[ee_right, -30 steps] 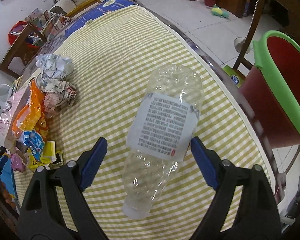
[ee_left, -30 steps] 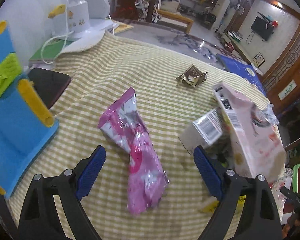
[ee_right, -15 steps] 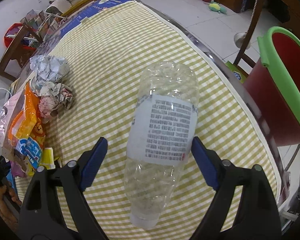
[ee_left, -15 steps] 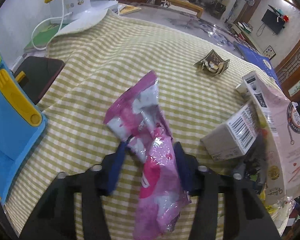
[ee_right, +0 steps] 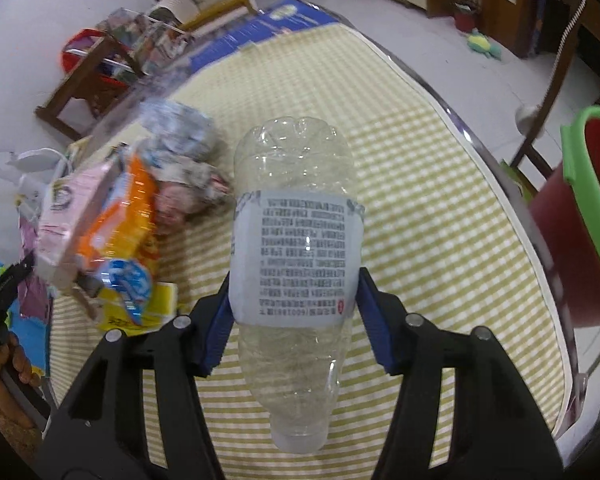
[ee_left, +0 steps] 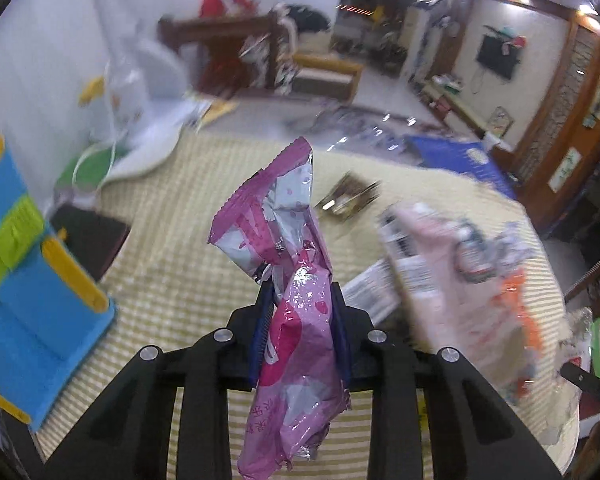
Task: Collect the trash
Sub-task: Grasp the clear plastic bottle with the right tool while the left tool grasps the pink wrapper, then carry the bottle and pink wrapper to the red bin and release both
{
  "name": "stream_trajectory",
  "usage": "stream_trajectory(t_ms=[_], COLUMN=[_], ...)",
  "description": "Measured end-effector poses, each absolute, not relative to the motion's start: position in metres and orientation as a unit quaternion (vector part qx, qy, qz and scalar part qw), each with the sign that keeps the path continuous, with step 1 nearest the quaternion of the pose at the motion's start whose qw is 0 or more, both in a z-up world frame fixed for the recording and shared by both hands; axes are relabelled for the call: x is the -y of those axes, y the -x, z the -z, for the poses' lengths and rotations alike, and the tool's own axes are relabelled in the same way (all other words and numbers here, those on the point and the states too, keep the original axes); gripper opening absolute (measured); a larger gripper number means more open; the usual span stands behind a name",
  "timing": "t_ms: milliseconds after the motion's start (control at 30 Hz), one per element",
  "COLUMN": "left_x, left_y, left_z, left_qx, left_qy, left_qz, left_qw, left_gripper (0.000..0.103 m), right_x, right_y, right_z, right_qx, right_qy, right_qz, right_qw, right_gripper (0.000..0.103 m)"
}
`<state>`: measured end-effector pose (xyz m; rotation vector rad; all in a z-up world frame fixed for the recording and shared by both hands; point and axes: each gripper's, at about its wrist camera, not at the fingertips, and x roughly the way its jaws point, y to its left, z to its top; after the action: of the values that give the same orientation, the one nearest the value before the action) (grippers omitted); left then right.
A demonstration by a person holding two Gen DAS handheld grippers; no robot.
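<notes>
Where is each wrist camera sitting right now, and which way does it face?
Left wrist: rides on the left tongs, looking forward and down over the yellow checked tablecloth; its black arms and blue pads clamp the pink foil snack wrapper.
Right wrist: rides on the right tongs, looking down over the cloth toward the red bin with green rim; its pads press on the clear plastic bottle.
Shared: the tablecloth and the pale pink carton in the trash pile.
</notes>
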<state>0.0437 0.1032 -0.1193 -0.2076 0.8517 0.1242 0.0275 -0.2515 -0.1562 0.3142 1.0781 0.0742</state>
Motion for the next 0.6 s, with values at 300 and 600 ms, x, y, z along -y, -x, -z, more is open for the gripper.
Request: stream_trajectory(t_ms=[300,600], left_x=[-0.042,0.008], left_y=[-0.026,-0.006], left_z=[0.061,0.023], left_qx=[-0.362,-0.32], left_qy=[0.078,0.053], left_qz=[0.018,0.082], left_qw=[0.929,0.942], left_gripper=[0.026,0.026], right_x=[0.246,0.25], right_y=[-0.008,0.021], right_z=[0.103,0.048], right_qx=[-0.444,-0.366], right_qy=[-0.148,-0.142], right_qz=[-0.056,-0.062], right_qw=[0.882,0.918], right_gripper=[0.056,0.056])
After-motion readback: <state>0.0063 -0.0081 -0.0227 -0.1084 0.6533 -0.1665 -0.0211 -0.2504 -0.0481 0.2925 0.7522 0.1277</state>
